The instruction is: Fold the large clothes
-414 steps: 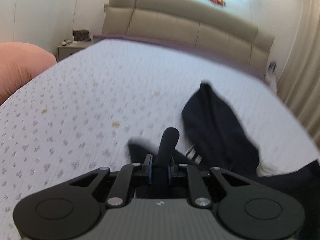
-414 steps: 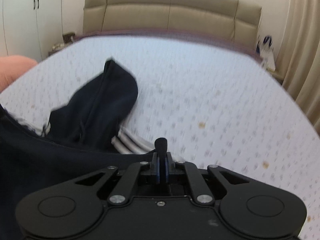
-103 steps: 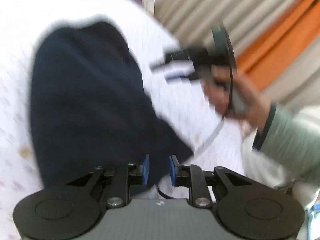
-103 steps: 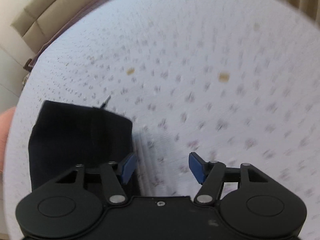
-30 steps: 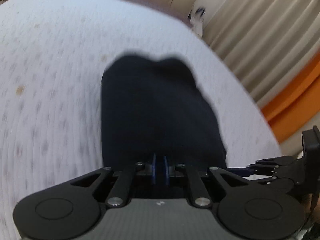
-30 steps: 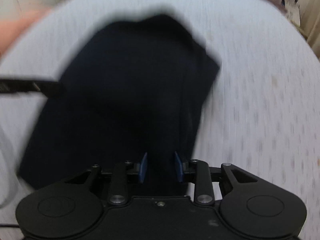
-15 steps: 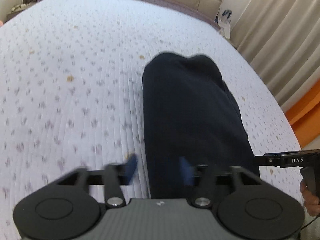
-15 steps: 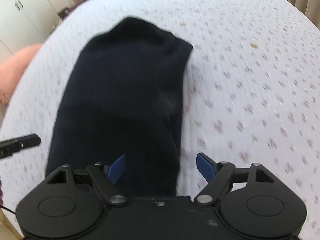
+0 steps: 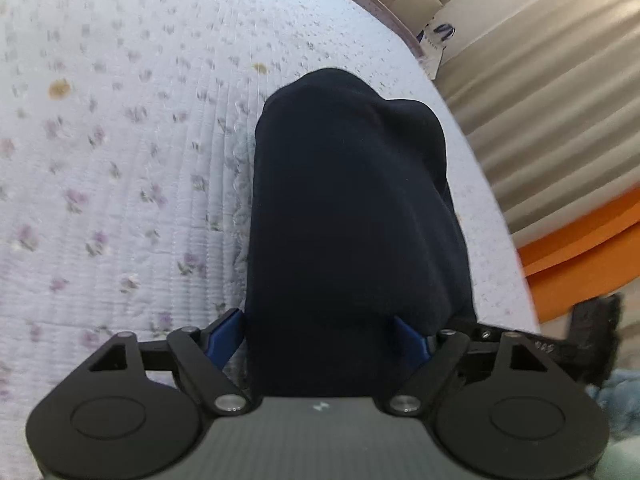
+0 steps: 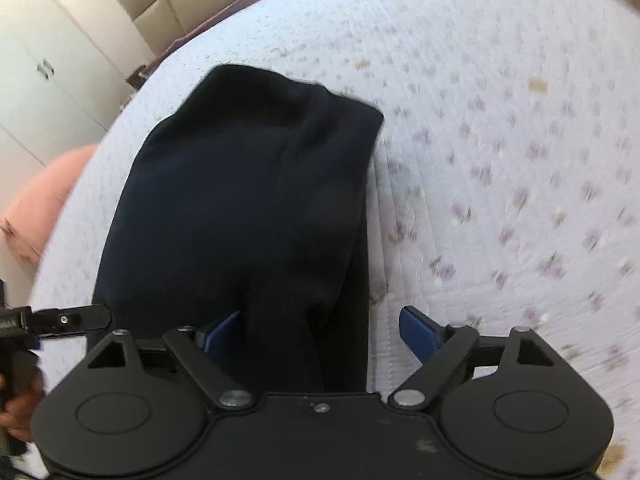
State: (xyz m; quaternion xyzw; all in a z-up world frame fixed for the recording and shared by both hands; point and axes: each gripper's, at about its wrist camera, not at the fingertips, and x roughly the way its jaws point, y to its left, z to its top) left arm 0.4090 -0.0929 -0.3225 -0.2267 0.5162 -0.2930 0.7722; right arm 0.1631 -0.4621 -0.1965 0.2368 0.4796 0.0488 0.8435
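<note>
item: dark navy garment (image 9: 344, 216), folded into a long narrow bundle, lay on the floral quilted bedspread (image 9: 120, 160). long axis ran straight away from both wrist cameras, near end at the fingers, far rounded end toward the headboard (image 10: 192, 4).

left gripper (image 9: 320, 338): jaws spread wide, blue pads (image 9: 224, 334) either side of the garment's near end, cloth between them but not pinched.

right gripper (image 10: 320, 330): jaws likewise wide; left pad over the cloth, right pad over bare bedspread, so the garment's right edge fell inside the gap.

relation: both grippers stood at the same near short end, left gripper toward the bundle's left edge, right gripper toward its right edge; neither looked clearly nearer. judged: the next fold would carry this near end forward along the long axis.

also noted: pink cushion (image 10: 44, 200), curtain (image 9: 540, 92), white wardrobe (image 10: 40, 68).
</note>
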